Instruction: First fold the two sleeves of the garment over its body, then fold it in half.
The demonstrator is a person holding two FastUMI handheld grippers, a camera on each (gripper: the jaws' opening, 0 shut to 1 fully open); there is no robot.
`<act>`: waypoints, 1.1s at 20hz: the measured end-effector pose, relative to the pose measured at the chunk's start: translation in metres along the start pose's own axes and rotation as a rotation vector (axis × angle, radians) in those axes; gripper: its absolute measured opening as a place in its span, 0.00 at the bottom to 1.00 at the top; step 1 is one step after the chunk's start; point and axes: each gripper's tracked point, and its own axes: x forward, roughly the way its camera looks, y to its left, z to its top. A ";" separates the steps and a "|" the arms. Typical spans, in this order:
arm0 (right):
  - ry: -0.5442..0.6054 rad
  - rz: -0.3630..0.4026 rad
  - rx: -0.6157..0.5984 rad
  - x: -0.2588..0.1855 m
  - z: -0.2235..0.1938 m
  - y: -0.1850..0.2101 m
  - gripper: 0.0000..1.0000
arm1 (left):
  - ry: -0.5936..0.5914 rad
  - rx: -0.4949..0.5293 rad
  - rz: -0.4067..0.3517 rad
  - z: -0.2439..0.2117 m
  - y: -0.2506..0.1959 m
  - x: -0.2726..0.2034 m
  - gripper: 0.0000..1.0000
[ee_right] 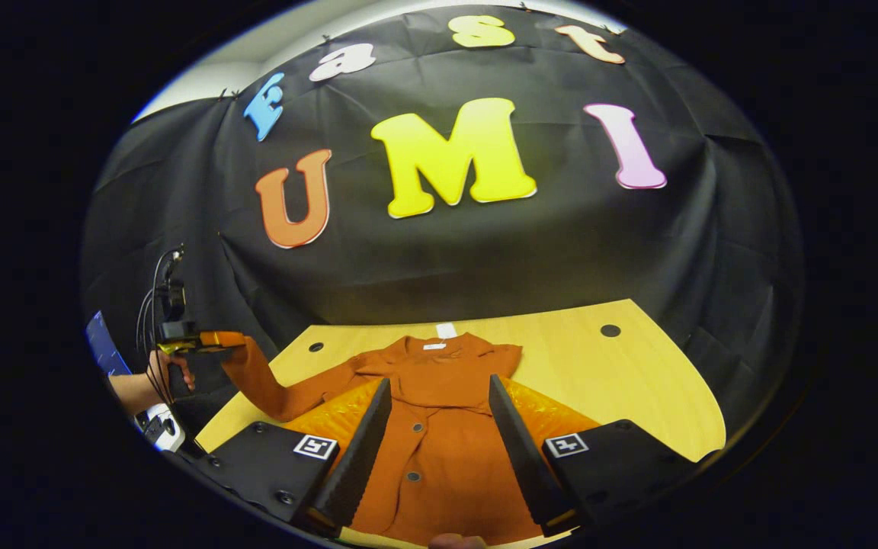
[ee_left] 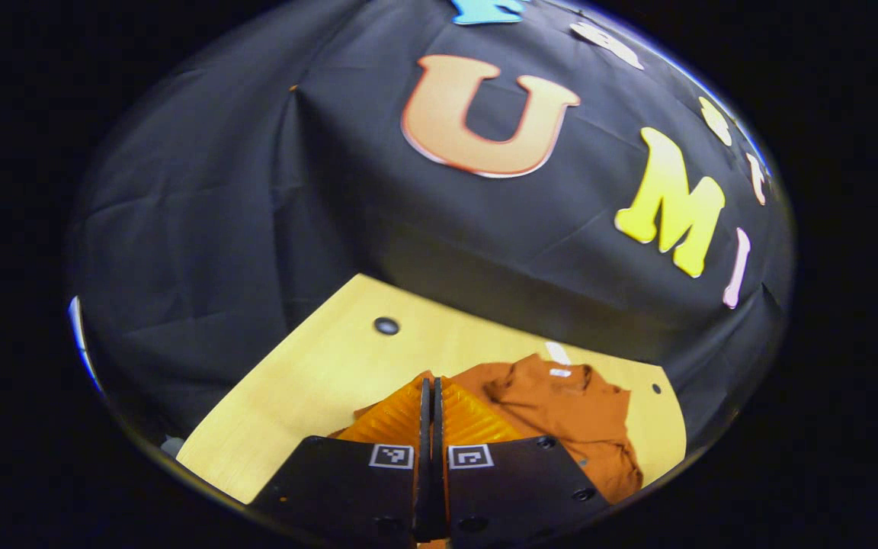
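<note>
Where wood shows, rust garment [ee_right: 439,427] lies soft, buttoned.

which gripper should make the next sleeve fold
Left. In the right gripper view, the left gripper is pinching one sleeve lifted off the table, ready to carry it over the shirt. The right gripper hovers open, holding nothing.
</note>
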 end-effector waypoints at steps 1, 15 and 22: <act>-0.011 -0.014 0.011 -0.004 0.002 -0.014 0.82 | -0.010 0.017 -0.027 0.010 -0.022 0.006 0.03; -0.093 -0.234 0.022 -0.104 0.014 -0.184 0.87 | 0.115 0.272 -0.412 -0.064 -0.351 0.115 0.02; -0.011 -0.366 0.026 -0.145 -0.016 -0.228 0.87 | 0.328 0.413 -0.432 -0.199 -0.406 0.180 0.03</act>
